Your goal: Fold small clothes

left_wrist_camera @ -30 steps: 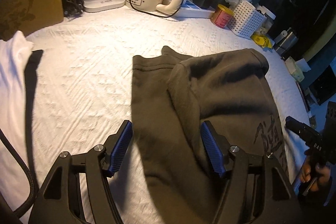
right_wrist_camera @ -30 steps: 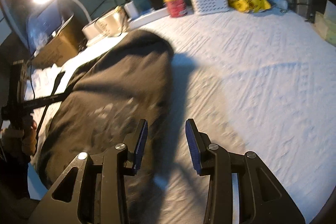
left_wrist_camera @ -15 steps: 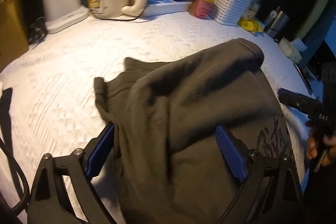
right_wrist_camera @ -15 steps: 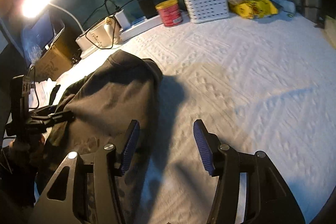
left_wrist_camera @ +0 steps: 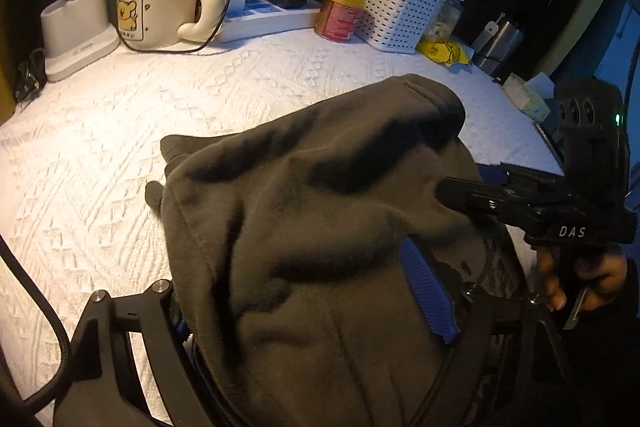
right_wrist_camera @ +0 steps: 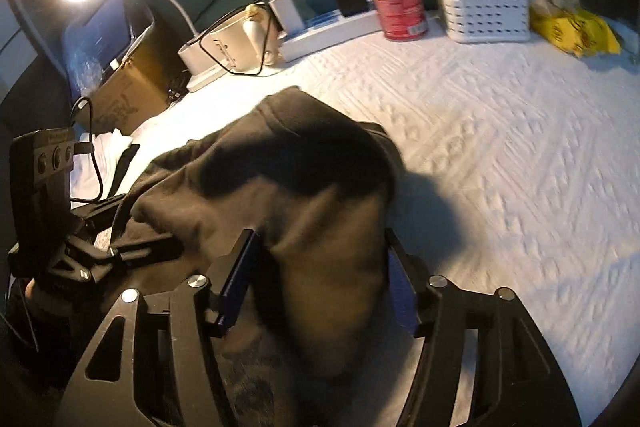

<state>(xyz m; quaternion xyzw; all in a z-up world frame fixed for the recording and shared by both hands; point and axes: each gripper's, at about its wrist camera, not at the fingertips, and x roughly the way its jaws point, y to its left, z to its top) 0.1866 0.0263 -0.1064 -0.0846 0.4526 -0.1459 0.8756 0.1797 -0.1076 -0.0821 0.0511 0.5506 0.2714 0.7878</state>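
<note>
A dark olive garment (left_wrist_camera: pixel 320 211) lies folded in a hump on the white textured bedspread (left_wrist_camera: pixel 120 147). My left gripper (left_wrist_camera: pixel 288 267) straddles its near part. The jaws stand wide and are closing, the cloth bulges up between them, and the left finger (left_wrist_camera: pixel 176 311) is half hidden by the cloth edge. My right gripper (right_wrist_camera: pixel 320 235) straddles the garment's (right_wrist_camera: pixel 280 167) right side. Its jaws are opening, with a fold between the pads and no visible squeeze. From the left wrist view, the right gripper (left_wrist_camera: pixel 500 195) comes in from the right, held by a hand (left_wrist_camera: pixel 580 279).
Along the back edge stand a lamp base (left_wrist_camera: pixel 76 31), a cream mug (left_wrist_camera: pixel 160 15) wound with a cable, a power strip (left_wrist_camera: pixel 272 19), a red can (left_wrist_camera: pixel 340 15), a white basket (left_wrist_camera: pixel 400 15) and a yellow packet (left_wrist_camera: pixel 440 51). A cardboard box (right_wrist_camera: pixel 128 95) and white cloth (right_wrist_camera: pixel 100 155) sit left.
Both grippers have closed in on the garment, which now fills both pairs of jaws. The right gripper came left and down over the folded edge, and its jaws widened.
</note>
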